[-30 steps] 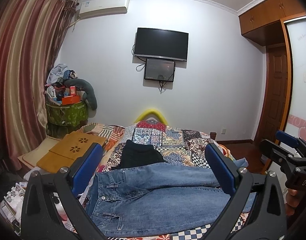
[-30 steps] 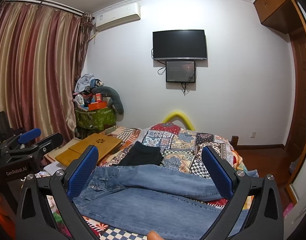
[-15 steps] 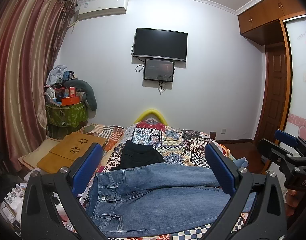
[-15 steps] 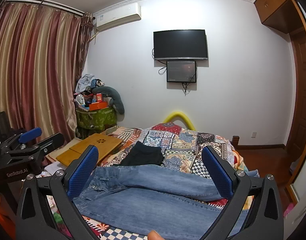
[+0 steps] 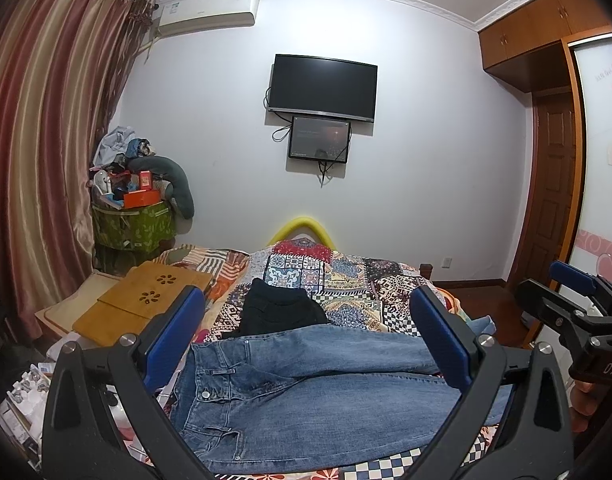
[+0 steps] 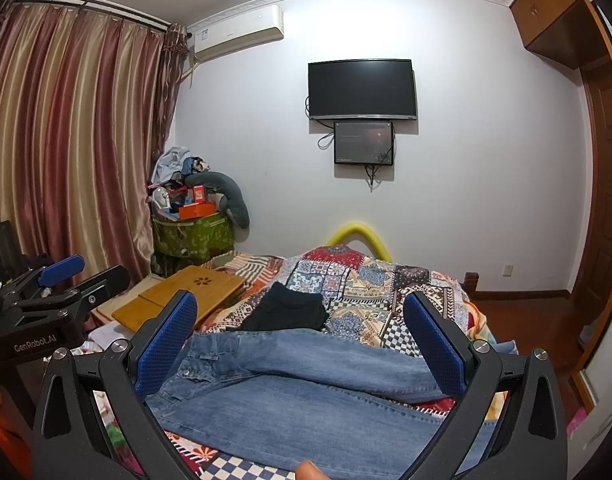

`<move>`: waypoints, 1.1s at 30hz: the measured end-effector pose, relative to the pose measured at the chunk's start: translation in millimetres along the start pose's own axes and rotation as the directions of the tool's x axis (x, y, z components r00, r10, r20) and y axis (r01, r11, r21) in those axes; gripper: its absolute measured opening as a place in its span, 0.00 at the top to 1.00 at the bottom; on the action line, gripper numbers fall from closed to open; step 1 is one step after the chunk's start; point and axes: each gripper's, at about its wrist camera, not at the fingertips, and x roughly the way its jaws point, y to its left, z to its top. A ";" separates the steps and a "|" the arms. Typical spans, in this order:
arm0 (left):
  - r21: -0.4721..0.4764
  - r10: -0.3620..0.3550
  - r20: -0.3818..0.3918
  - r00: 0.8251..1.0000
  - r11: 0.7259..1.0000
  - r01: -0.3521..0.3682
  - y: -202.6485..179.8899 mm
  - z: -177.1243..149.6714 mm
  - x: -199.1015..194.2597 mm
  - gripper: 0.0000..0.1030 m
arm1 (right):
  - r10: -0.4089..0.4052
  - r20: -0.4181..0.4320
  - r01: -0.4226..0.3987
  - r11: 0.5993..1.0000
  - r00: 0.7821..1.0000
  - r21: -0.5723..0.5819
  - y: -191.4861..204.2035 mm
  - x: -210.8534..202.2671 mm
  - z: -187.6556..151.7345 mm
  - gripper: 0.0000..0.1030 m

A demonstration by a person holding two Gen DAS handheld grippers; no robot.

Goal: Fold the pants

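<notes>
A: Starting with the biggest thing, what carries everything?

B: The bed (image 5: 346, 276), under a patchwork cover. Blue jeans (image 5: 306, 392) lie flat across its near end, waistband to the left, legs running right, the far leg partly overlapping the near one. A dark folded garment (image 5: 282, 308) sits just beyond them.

A: Any containers?

B: One, a green leaf-print bin (image 6: 192, 236) in the corner by the curtain (image 6: 66, 152). It is heaped past its rim: an orange box (image 6: 198, 210), a small red box, a white fan-like object, bundled cloth, and a grey cushion (image 6: 230, 192) curling down over its side. What lies deeper I cannot tell.

A: And the jeans against the fingers?

B: The left gripper (image 5: 306, 344) has its fingers (image 5: 174, 336) spread wide, holding nothing; the jeans lie below and ahead, framed between them, waistband button near the left one. The right gripper (image 6: 302, 348) is also spread wide and holds nothing, the legs of the jeans spanning the gap beneath. Whether either gripper touches the denim I cannot tell.
</notes>
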 end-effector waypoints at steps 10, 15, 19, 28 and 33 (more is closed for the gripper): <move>0.001 0.003 -0.007 1.000 1.000 -0.003 0.7 0.0 5.0 0.00 | -0.006 -0.009 0.006 1.000 1.000 0.000 -1.8 3.6 -2.8 0.00; -0.001 0.004 -0.022 1.000 1.000 -0.004 0.8 0.0 15.1 0.00 | -0.011 -0.024 0.011 1.000 1.000 0.002 -3.5 10.5 -2.5 0.00; 0.001 0.003 -0.039 0.999 1.000 -0.003 0.1 1.0 29.3 0.00 | -0.020 -0.040 0.020 1.000 0.999 0.004 -4.4 19.3 -3.2 0.00; 0.002 -0.008 -0.122 0.993 1.000 0.009 15.8 2.1 94.2 0.00 | -0.048 -0.109 0.048 0.999 0.993 -0.003 -29.9 65.4 -10.0 0.00; 0.027 0.042 -0.177 0.983 0.999 -0.038 31.0 2.2 154.9 0.00 | -0.102 -0.189 0.101 0.995 0.977 -0.010 -55.4 107.8 -19.8 0.00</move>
